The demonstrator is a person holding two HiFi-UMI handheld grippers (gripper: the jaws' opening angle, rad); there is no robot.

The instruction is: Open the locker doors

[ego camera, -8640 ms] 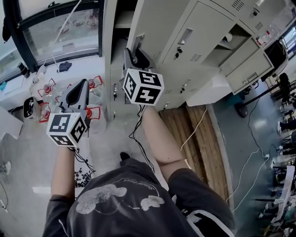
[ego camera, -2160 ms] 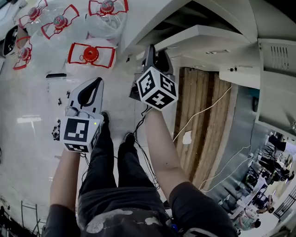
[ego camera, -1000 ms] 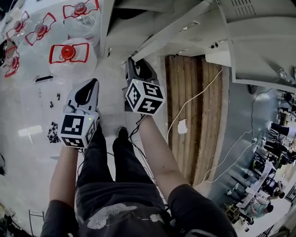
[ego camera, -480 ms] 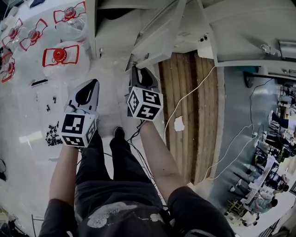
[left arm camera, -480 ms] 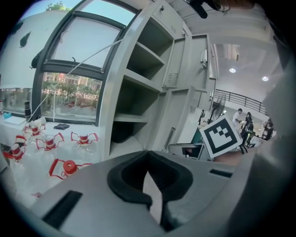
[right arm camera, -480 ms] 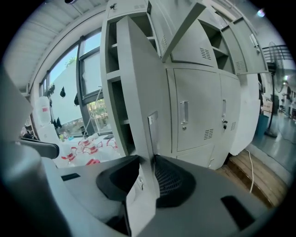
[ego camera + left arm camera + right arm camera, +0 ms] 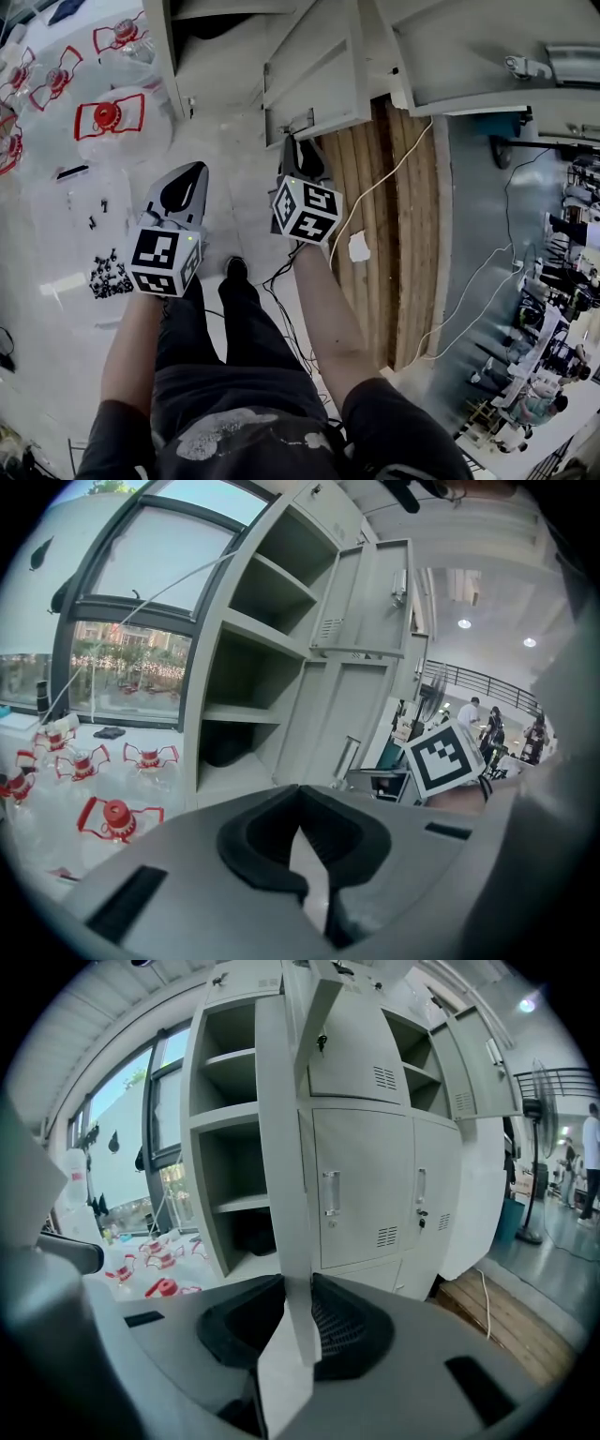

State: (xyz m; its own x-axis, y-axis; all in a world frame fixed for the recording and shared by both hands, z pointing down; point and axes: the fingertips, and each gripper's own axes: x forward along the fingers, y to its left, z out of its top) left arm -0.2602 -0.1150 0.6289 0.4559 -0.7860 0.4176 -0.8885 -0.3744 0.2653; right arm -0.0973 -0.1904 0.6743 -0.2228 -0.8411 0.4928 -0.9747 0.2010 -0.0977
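The grey locker (image 7: 234, 1176) stands with its left column of shelves bare. My right gripper (image 7: 295, 1283) has the thin edge of a tall grey locker door (image 7: 281, 1147) between its pads, which press on it; its jaws have just been closing. From the head view, this gripper (image 7: 298, 148) sits under the swung-out door (image 7: 314, 75). My left gripper (image 7: 190, 172) hangs over the floor to the left, shut and holding nothing. In the left gripper view, it (image 7: 298, 787) faces the shelves (image 7: 253, 667) and an open upper door (image 7: 375, 592).
Clear water bottles with red caps (image 7: 108, 117) lie on the floor at left. A wooden pallet (image 7: 394, 216) with a white cable (image 7: 375, 202) across it lies at right. Small black bits (image 7: 108, 277) are scattered near my left foot. Two lower doors (image 7: 361, 1190) are closed.
The door has swung further out from the locker, with my right gripper moving along on its edge. My left gripper has drifted slightly the same way.
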